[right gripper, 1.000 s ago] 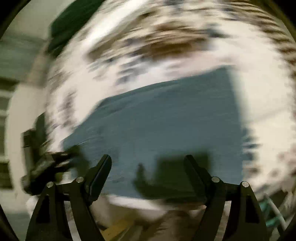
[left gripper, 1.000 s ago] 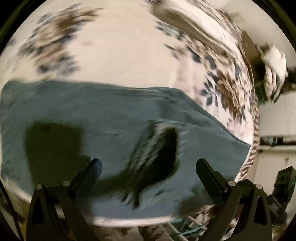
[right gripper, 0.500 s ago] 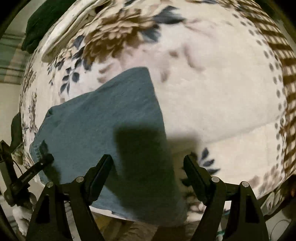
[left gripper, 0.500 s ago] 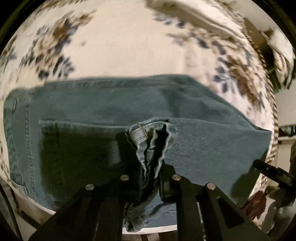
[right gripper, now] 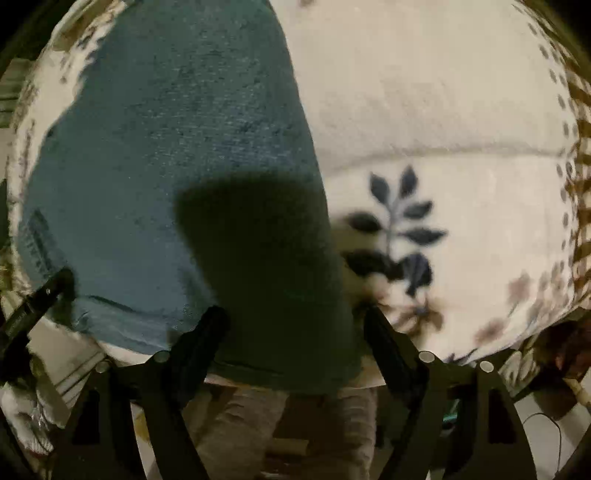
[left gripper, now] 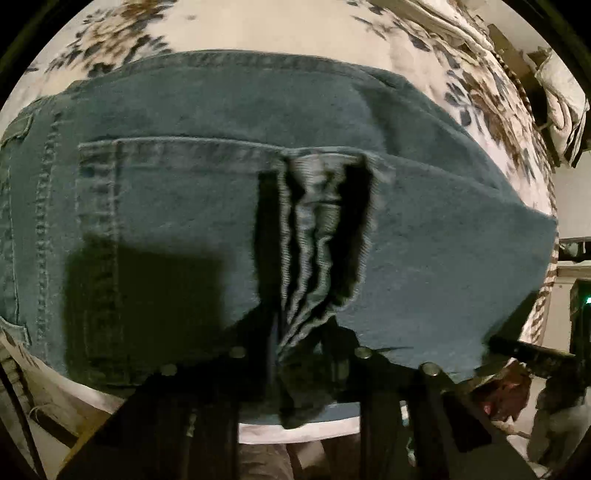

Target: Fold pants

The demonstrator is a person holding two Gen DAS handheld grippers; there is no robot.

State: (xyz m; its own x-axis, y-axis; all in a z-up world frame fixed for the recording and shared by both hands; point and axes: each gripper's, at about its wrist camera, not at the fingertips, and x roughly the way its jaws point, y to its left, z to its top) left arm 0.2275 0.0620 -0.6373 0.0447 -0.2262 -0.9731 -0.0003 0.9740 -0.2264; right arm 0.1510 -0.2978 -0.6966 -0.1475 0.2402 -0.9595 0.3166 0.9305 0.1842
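The left gripper [left gripper: 303, 332] pinches a bunched edge of the pants [left gripper: 184, 192] lying on the bed [right gripper: 443, 92], right gripper [right gripper: 295, 332] gaping over the hem, folding barely begun.

Dim room, hard light from above; blocky tool shadows fall on the jeans [left gripper: 177, 206]; both fisheye views bow at black rims; slight motion blur smears the bedspread [right gripper: 443, 110].

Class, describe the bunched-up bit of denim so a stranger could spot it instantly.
Find the floral blanket, then the blue jeans spread on it. At their near edge the left gripper pinches a ridged bunch of denim, the only raised, crumpled part.
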